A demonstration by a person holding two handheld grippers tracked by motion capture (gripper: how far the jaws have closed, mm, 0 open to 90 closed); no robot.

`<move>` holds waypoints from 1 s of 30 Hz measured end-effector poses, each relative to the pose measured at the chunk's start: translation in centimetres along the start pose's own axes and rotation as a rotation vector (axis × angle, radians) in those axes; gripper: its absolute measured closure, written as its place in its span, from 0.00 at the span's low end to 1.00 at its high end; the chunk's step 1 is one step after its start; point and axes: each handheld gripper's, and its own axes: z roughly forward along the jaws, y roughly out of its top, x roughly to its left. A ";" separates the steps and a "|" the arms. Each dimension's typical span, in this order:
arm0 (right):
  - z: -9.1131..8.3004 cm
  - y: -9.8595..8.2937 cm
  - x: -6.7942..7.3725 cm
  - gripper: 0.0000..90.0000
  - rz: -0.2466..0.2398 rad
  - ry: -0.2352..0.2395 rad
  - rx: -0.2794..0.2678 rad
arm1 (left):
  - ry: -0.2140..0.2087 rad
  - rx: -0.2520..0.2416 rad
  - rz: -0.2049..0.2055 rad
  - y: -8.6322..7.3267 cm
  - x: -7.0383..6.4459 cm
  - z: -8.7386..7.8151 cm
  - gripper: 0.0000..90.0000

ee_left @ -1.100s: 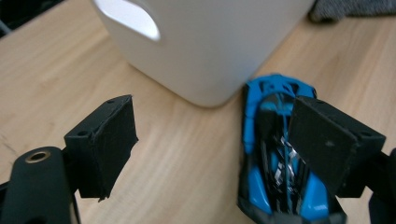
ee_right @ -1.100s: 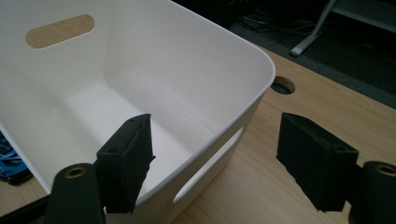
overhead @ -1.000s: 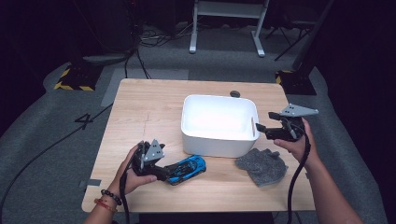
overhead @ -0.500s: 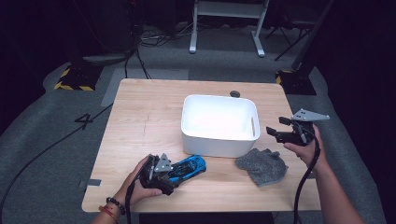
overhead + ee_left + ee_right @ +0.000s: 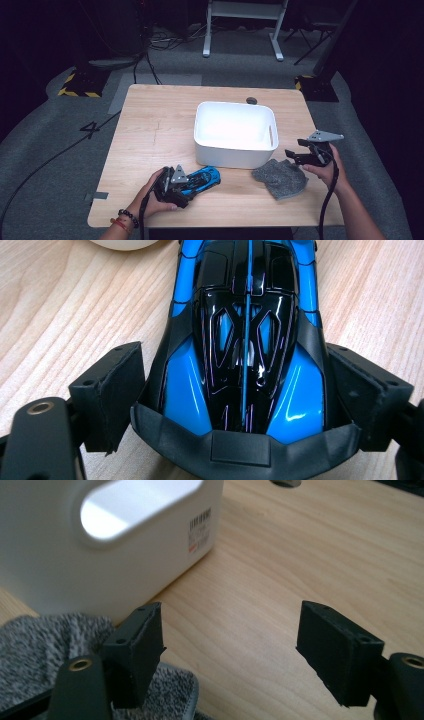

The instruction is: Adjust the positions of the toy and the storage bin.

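Car [image 5: 200, 178] lies on the table [image 5: 150, 130] at about 6 o'clock from the white bin [image 5: 235, 131], just beside its front wall, with the nose toward the bin. We hold the left gripper [image 5: 186, 188] low at the tail of the car, and in the left gripper view its jaws stand wide on both sides of the rear body [image 5: 245, 365]. The pads [image 5: 117, 385] are very near the flanks, but we cannot tell if they already touch; we judge the gripper is open around the car and not yet clamped. We think it sits this way because the rear is the widest part that still fits between the jaws, so a grip there should be steady for a lift into the bin.

Our left hand [image 5: 155, 192] lies almost flat, near the front edge of the table, with the forearm coming from 7 o'clock.

Our right gripper [image 5: 295, 156] hangs at 3 o'clock from the bin, above the edge of the grey cloth [image 5: 280, 177]. Its jaws are apart and hold nothing, as the right gripper view shows. The right hand [image 5: 325, 167] is raised, the wrist bent, and the gripper points toward the bin wall [image 5: 100, 570]. We judge it waits there, ready for the cloth.
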 end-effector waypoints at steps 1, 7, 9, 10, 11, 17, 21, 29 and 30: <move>0.2 -0.3 0.0 0.30 -0.001 0.004 0.006 | -0.007 -0.002 -0.004 -0.1 0.1 0.0 0.18; 1.7 -2.1 0.7 0.29 -0.009 0.021 0.050 | -0.018 -0.035 -0.003 -0.5 0.3 0.1 0.17; 2.2 -2.6 1.1 0.29 -0.026 0.035 0.061 | -0.026 -0.051 0.005 -0.7 0.4 0.2 0.16; 2.3 -2.7 1.2 0.29 -0.029 0.040 0.065 | -0.027 -0.052 0.006 -0.7 0.5 0.2 0.16; 2.5 -2.9 1.3 0.29 -0.027 0.050 0.066 | -0.028 -0.051 0.006 -0.6 0.5 0.2 0.15; 3.3 -3.8 0.7 0.28 0.006 0.076 0.052 | -0.030 -0.051 0.007 -0.5 0.5 0.3 0.15; 3.8 -4.5 0.1 0.24 0.047 0.094 0.061 | -0.030 -0.051 0.008 -0.5 0.5 0.4 0.15; 4.1 -4.9 -0.3 0.23 0.063 0.113 0.034 | -0.059 -0.051 0.046 -0.2 0.3 0.3 0.27; 4.1 -4.9 -0.3 0.23 0.062 0.114 0.033 | -0.061 -0.053 0.045 -0.2 0.3 0.3 0.27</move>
